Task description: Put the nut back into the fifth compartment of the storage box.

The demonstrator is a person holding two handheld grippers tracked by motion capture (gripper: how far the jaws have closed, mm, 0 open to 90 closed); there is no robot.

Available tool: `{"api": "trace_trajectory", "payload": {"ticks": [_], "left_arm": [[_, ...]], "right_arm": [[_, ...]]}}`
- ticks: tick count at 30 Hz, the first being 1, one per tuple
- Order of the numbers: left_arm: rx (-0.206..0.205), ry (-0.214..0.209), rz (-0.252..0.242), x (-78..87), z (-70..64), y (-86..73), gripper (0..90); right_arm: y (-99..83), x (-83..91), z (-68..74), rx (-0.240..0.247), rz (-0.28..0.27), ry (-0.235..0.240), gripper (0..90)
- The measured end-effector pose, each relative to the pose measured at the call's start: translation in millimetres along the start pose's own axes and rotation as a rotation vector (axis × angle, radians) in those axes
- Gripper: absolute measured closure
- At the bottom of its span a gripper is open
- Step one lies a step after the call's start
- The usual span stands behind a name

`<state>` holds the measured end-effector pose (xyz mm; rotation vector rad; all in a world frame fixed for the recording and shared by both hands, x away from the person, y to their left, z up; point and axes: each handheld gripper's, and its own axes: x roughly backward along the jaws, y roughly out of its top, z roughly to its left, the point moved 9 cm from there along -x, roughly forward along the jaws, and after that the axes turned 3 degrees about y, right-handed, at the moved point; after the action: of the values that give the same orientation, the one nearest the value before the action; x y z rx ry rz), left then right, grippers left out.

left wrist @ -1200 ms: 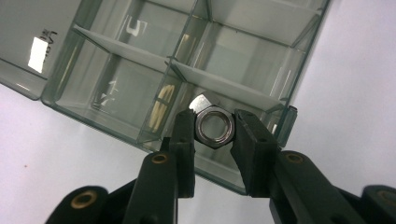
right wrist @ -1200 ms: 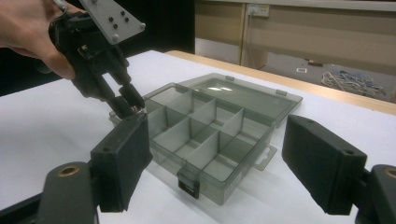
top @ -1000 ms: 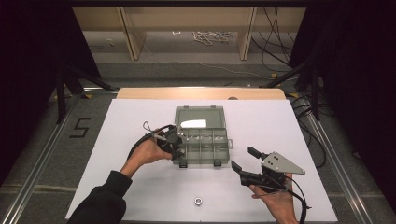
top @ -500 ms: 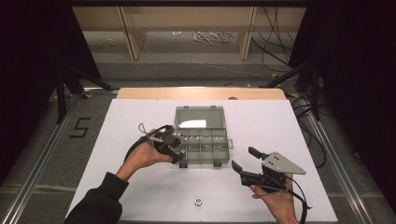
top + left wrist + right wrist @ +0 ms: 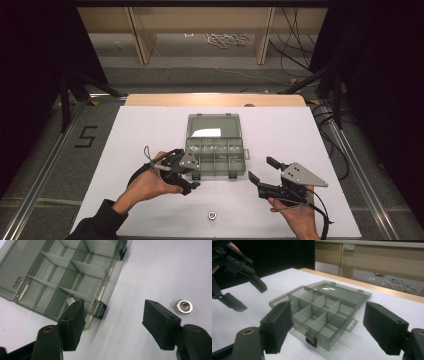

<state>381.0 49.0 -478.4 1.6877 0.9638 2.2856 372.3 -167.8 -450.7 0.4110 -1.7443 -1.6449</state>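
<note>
Smoky grey plastic is what the compartment box (image 5: 216, 150) is made of, see-through enough that the white bench (image 5: 325, 135) shows through its floor. It sits in the middle of the bench with its lid thrown back flat behind it, thin dividers cutting the tray into two rows of small cells, and two dark latches on the near wall. One small metal piece (image 5: 70, 300) seems to lie in a near cell, seen in the left gripper view. A steel hex nut (image 5: 212, 216) lies well apart from the box, on the bare bench close to the person's edge.

The left tongs (image 5: 192, 176) hang just at the box's near left corner, jaws wide and holding nothing. The right tongs (image 5: 262, 170) hover off to the right of the box, also spread wide and empty, aimed at its near side.

My guess is the nut is next to be picked up and dropped into a cell. To do that well, the left tongs should swing away from the box, come down with one jaw on either side of the nut, and close on opposite flats rather than corners, since a thin ring on a smooth sheet may skid or flip. Keeping the right tongs near the box wall would steady it during the drop.
</note>
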Motion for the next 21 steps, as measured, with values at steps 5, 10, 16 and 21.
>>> {"api": "trace_trajectory", "payload": {"ticks": [5,10,16,21], "left_arm": [[-0.038,-0.031,0.003,-2.5,-20.7,-1.4,32.2],[-0.061,-0.059,0.005,-6.8,-36.8,-1.2,31.6],[-0.091,-0.083,0.033,-9.8,-48.4,-1.0,30.2],[-0.138,-0.097,0.046,-16.0,-55.4,-2.6,29.9]], "right_arm": [[-0.2,0.5,-2.2,0.02,0.009,-0.009,23.8],[-0.4,0.2,-3.0,0.019,0.005,-0.016,23.8],[-0.1,-1.3,-3.2,0.019,-0.006,-0.008,23.6],[-1.1,0.1,-3.0,0.02,0.013,-0.014,23.6]]}}
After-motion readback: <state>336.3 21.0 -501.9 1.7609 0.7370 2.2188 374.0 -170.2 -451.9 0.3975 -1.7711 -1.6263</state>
